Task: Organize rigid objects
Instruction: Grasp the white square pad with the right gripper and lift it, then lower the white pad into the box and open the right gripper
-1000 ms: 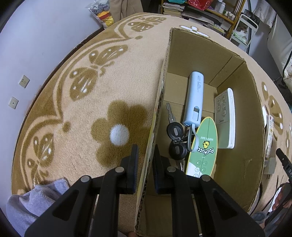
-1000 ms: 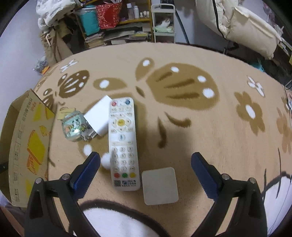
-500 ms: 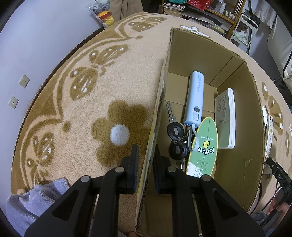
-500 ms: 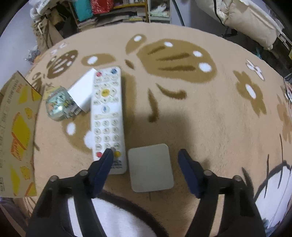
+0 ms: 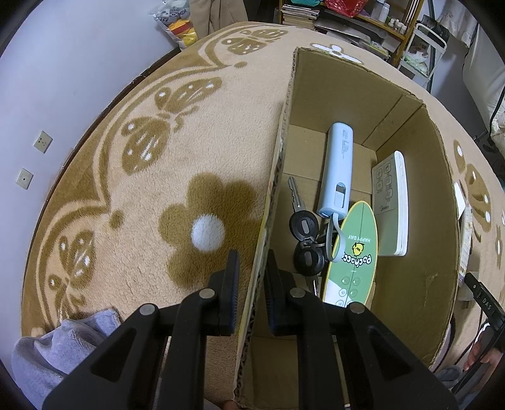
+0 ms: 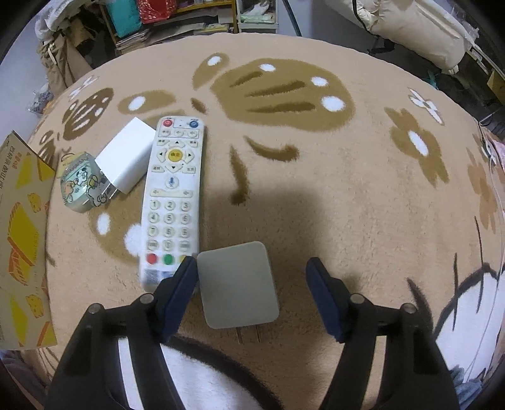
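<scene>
My left gripper (image 5: 251, 268) is shut on the left wall of the cardboard box (image 5: 274, 195). Inside lie a light-blue power bank (image 5: 337, 170), black keys (image 5: 303, 233), a green oval remote (image 5: 353, 255) and a white-green remote (image 5: 391, 202). In the right wrist view my right gripper (image 6: 251, 274) stands open low over the carpet, its fingers on either side of a grey square charger (image 6: 236, 284); the left finger is close to its edge. A long white remote (image 6: 172, 195), a white plug adapter (image 6: 126, 157) and a small cartoon-printed case (image 6: 79, 183) lie to the left.
The box's printed outer wall (image 6: 22, 239) shows at the right wrist view's left edge. A grey cloth (image 5: 53, 350) lies on the patterned carpet beside the left gripper. Shelves and clutter (image 6: 176, 19) stand at the back, a padded seat (image 6: 407, 25) at the far right.
My right gripper has dropped toward the grey charger and its fingers have narrowed around it. The left gripper has kept its hold on the box wall.
</scene>
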A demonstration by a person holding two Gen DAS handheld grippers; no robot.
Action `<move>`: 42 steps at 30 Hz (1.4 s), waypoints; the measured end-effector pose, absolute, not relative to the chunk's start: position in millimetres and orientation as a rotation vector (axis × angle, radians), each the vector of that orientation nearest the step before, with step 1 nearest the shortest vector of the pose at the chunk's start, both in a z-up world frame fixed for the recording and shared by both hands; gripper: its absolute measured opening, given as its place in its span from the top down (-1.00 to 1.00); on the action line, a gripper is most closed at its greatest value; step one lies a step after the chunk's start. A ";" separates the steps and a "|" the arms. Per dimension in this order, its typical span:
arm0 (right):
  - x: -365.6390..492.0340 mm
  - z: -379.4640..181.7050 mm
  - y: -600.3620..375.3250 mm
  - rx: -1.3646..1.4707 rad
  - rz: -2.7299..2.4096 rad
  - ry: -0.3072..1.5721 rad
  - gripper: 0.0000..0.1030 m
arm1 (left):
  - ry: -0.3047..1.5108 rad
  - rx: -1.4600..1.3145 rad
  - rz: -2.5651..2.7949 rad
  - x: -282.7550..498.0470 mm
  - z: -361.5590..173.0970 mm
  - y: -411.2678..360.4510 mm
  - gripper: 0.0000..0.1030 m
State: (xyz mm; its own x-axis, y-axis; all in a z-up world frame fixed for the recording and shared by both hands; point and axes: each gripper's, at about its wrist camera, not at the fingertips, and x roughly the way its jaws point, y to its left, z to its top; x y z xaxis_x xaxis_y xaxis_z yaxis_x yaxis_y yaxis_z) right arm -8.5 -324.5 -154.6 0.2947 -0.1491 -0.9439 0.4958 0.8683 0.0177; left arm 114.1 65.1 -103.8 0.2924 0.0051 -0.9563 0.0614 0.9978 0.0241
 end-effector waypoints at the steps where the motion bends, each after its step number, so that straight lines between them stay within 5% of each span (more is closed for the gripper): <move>1: -8.5 -155.3 -324.1 0.330 -0.441 1.207 -0.46 | 1.274 0.060 -0.038 114.2 -103.8 65.1 0.72; 3: -7.9 -157.9 -322.2 0.318 -0.440 1.221 -0.42 | 1.274 0.059 -0.038 114.2 -103.7 65.2 0.72; 7: -4.0 -160.3 -316.5 0.280 -0.432 1.230 0.04 | 1.274 0.059 -0.037 114.1 -103.8 64.9 0.72; 42: 67.8 -38.7 -195.0 0.283 -0.037 0.842 0.04 | 1.274 0.064 -0.036 114.4 -103.8 64.2 0.72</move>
State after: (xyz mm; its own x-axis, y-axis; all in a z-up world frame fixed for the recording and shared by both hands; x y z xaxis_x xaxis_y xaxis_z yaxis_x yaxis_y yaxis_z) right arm 67.8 -195.0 -38.7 0.6674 0.0789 -0.7405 0.1443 0.9618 0.2325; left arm 114.4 64.2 -103.8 0.2922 0.0083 -0.9563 0.0624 0.9977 0.0277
